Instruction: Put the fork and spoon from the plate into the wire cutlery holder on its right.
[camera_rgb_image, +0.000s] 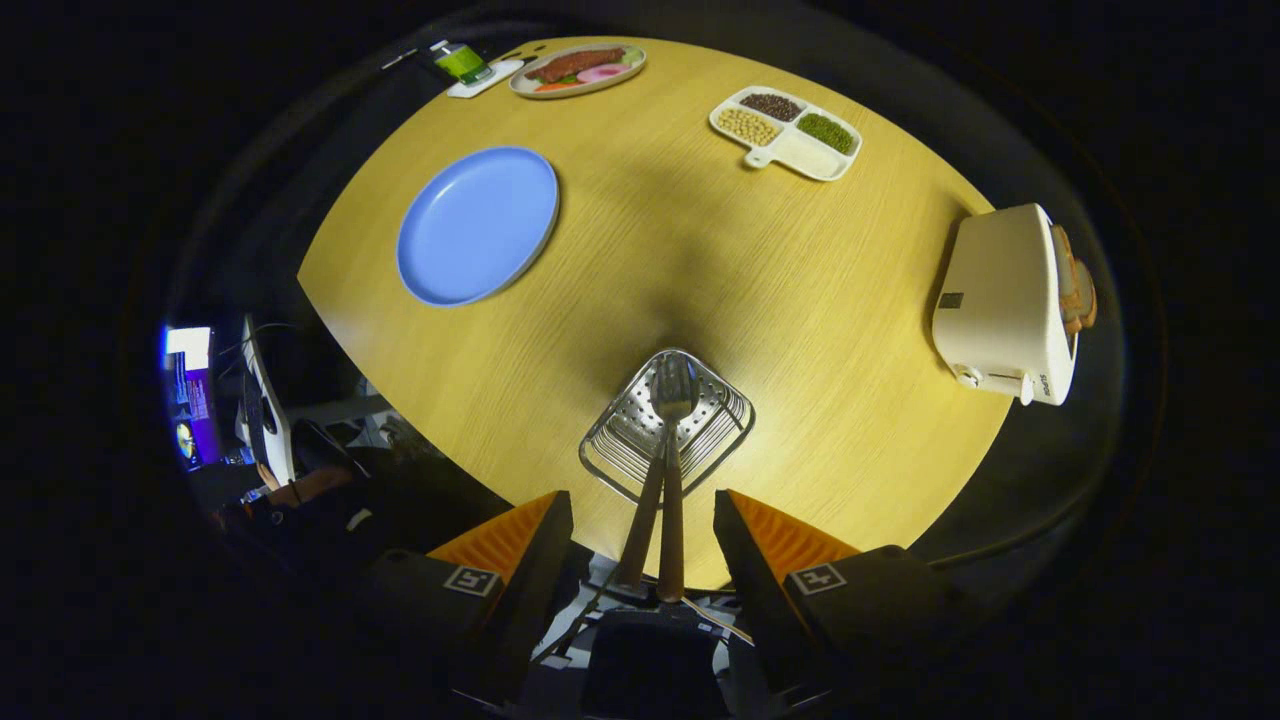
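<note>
The wire cutlery holder (668, 425) stands on the round wooden table (800, 300), just ahead of my fingers. Two pieces of cutlery with wooden handles stand in it, their metal heads down in the basket. The spoon (673, 470) is the nearer one, and the fork (643, 515) leans just left of it. Their handles rise toward me between my fingers without touching them. My gripper (643, 530) is open and holds nothing. The blue plate (478, 225) lies bare on the table, beyond the holder and to its left.
A white toaster (1010, 300) with bread stands at the table's right rim. A divided white dish (788, 130) of beans and a plate of food (578, 70) sit at the far side, a green cup (462, 62) beside them. A person (300, 480) sits left.
</note>
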